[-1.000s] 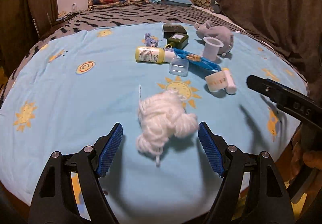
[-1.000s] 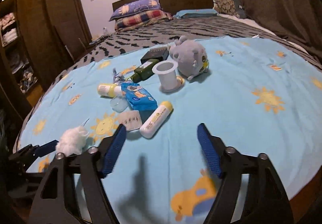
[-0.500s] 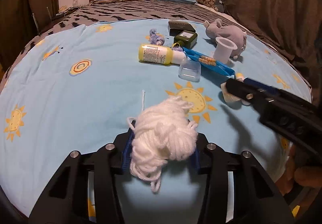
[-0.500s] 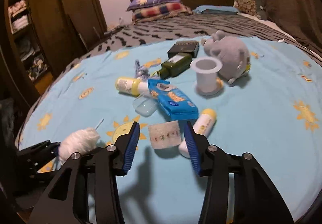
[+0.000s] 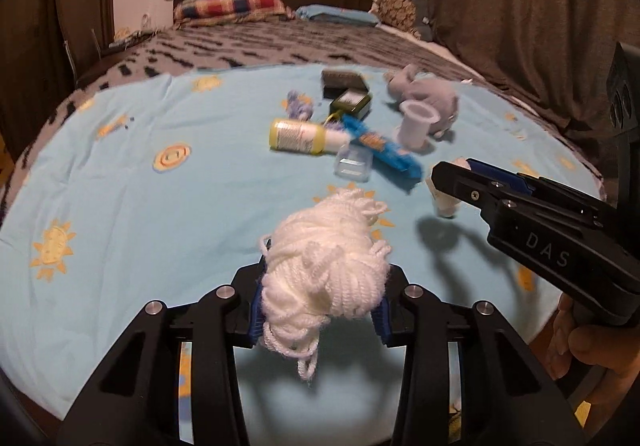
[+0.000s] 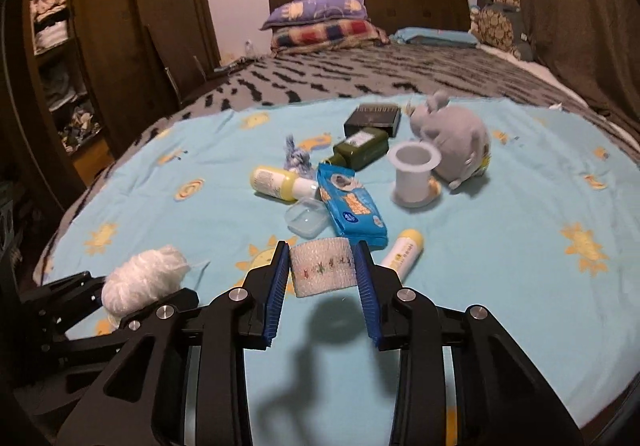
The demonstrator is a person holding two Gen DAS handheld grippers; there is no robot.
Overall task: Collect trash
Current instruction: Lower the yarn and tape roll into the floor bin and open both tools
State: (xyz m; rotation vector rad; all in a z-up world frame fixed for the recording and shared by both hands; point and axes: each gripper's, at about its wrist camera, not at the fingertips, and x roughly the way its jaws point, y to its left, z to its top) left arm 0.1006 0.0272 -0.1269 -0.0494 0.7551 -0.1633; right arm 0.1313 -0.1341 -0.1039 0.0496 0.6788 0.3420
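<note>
- Left tool point(image 5: 318, 310): clamped on the yarn point(image 5: 328, 262), which we hold clear of the blue sheet point(image 5: 140, 213), on the near side of the wipes pack point(image 5: 384, 151).
- Right tool point(image 6: 322, 282): closed on the gauze roll point(image 6: 322, 266), raised just in front of the wipes pack point(image 6: 352, 205), its shadow on the sheet below.
- Step in hand, as we judge it: carrying both pieces off to the trash. We should keep both grips firm and lift straight, clear of the tube point(image 6: 400, 252) and clear box point(image 6: 306, 219).
- Yarn: a loose bundle with no clear long axis; strands trail down and could snag.
- Gauze roll: its long axis runs level from pad to pad, crosswise to the wipes pack.
</note>
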